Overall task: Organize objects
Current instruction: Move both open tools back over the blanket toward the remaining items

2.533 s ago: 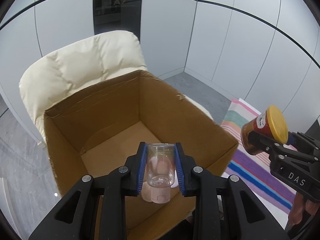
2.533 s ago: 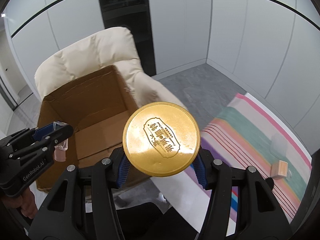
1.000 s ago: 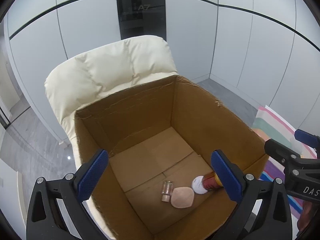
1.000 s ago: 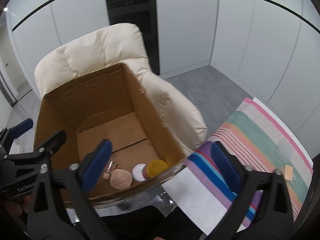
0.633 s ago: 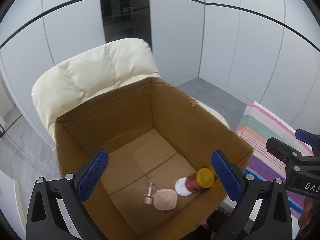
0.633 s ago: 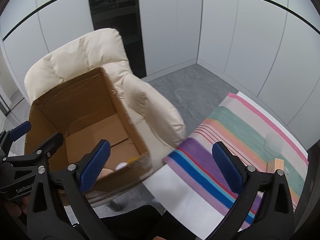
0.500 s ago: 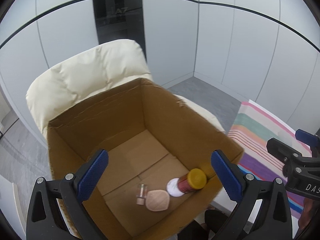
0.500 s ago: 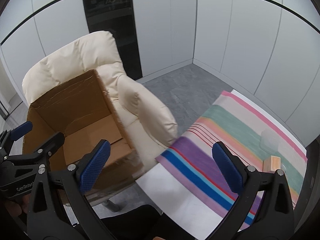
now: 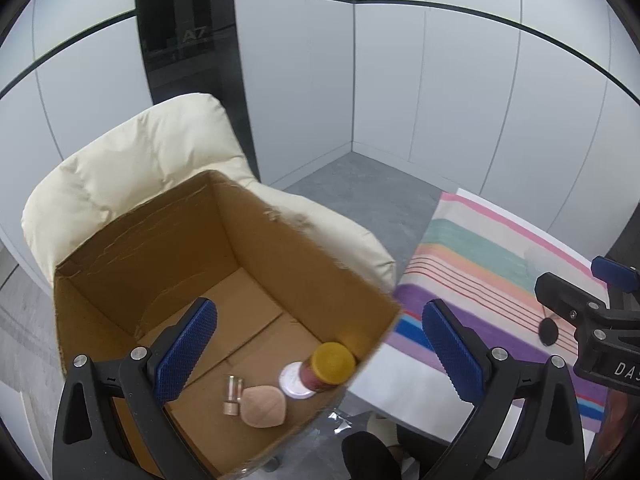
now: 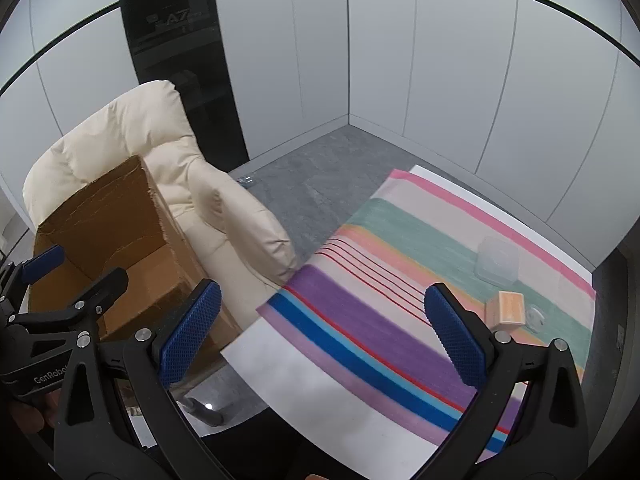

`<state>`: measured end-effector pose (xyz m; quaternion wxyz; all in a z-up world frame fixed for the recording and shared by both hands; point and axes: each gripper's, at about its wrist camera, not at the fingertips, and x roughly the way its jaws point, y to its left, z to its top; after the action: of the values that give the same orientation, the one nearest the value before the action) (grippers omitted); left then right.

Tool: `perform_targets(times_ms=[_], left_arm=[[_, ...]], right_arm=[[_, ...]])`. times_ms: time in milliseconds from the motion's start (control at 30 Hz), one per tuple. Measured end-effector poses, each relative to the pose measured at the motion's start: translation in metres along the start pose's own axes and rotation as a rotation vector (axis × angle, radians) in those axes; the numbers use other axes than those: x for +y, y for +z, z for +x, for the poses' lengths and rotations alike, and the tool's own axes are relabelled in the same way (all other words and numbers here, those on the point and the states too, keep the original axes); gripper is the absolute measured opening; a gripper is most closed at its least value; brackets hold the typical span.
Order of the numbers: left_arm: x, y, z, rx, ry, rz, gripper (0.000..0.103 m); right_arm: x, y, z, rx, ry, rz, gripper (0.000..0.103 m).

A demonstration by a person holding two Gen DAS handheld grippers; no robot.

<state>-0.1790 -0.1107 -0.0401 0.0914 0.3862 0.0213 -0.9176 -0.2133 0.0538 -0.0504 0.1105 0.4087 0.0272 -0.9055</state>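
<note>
Both grippers, left [image 9: 320, 344] and right [image 10: 322, 326], gaped empty. Jar [image 9: 326, 368] lay sideways in cardboard box [image 9: 280, 248], yellow lid toward camera; small bottle [image 9: 233, 394] lay lengthwise beside it.

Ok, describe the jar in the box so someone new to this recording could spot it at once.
Start at the open cardboard box sitting on the cream armchair. On the box floor, in the near right corner, a jar lies beside a white round disc. Its bright yellow lid and reddish-brown body set it apart from the pale pink pad and small clear bottle.
</note>
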Motion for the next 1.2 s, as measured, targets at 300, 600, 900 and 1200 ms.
perform_targets(times_ms=[300, 600, 900, 1200], left_arm=[[-0.035, 0.003, 0.000, -0.005, -0.042, 0.039, 0.103], [-0.068, 0.004, 0.002, -0.002, -0.086, 0.077, 0.103], [-0.107, 0.000, 0.001, 0.000, -0.133, 0.129, 0.103], [-0.147, -0.003, -0.002, -0.001, -0.186, 0.178, 0.103]], right_arm=[[-0.033, -0.007, -0.008, -0.003, -0.040, 0.042, 0.103], [-0.066, -0.016, -0.016, -0.005, -0.080, 0.083, 0.103], [-0.100, -0.026, -0.027, -0.006, -0.121, 0.124, 0.103], [-0.139, -0.039, -0.042, -0.008, -0.167, 0.178, 0.103]])
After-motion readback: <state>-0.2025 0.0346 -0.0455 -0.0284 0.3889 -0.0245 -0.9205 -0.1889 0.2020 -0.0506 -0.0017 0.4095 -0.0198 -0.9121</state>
